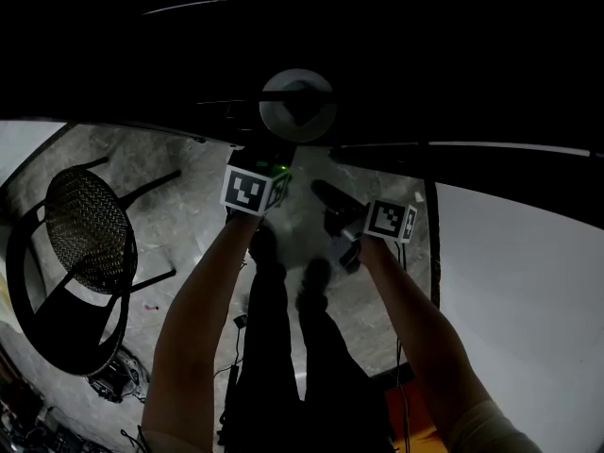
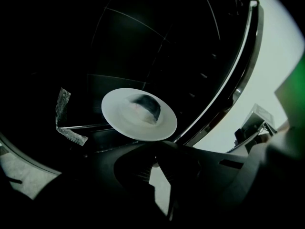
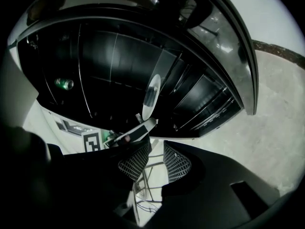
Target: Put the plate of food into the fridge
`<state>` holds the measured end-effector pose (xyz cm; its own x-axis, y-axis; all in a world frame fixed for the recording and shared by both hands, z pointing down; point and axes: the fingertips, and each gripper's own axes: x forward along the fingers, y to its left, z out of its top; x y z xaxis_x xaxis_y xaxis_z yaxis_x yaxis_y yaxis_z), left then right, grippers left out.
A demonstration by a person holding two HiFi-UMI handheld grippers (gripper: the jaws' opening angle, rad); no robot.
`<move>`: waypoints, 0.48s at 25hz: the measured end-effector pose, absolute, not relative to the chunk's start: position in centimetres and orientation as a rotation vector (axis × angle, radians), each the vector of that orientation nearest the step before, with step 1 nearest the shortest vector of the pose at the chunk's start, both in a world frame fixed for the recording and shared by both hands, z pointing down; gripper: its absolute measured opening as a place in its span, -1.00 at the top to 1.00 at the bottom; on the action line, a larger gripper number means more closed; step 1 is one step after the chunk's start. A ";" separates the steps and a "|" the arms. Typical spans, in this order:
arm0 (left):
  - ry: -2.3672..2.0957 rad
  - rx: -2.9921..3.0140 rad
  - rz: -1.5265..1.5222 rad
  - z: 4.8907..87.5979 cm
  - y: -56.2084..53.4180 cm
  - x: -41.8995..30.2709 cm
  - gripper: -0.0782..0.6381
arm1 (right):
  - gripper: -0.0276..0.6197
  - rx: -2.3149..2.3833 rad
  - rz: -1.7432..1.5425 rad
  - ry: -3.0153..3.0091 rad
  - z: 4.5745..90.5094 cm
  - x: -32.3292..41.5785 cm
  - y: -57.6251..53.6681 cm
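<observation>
The left gripper (image 2: 155, 149), jaws pinching the rim of the plate of food (image 2: 138, 114), holds it inside the open fridge (image 3: 95, 56). The right gripper (image 3: 155, 154) hangs spread and empty. The next move is likely a level set-down, then release.

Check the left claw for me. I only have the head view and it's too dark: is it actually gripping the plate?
Observer: Yes. In the left gripper view the left claw is shut on the near rim of the plate.
Operator: Anything already inside the fridge?
Observer: The right gripper view shows a green can inside the fridge, off to the left and apart from the plate.
Operator: Right claw busy?
Observer: No. The right claw is open with nothing in it.
</observation>
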<state>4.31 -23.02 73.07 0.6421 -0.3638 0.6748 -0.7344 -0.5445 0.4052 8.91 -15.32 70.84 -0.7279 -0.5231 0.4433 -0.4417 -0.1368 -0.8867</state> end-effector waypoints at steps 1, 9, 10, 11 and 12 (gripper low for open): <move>-0.853 2.172 0.694 73.1 -23.0 4.3 0.75 | 0.60 -1.139 -2.024 2.044 70.8 8.9 -15.3; -0.877 2.184 0.718 72.8 -23.3 4.3 0.75 | 0.82 -1.492 -1.910 2.485 71.9 9.4 -15.5; -0.880 2.186 0.720 72.7 -23.4 4.3 0.75 | 0.82 -1.529 -1.889 2.547 71.9 9.4 -15.6; -0.883 2.186 0.721 72.7 -23.4 4.3 0.75 | 0.83 -1.557 -1.865 2.598 71.8 9.3 -15.7; -0.885 2.184 0.720 72.7 -23.5 4.3 0.75 | 0.84 -1.579 -1.842 2.641 71.6 9.3 -15.8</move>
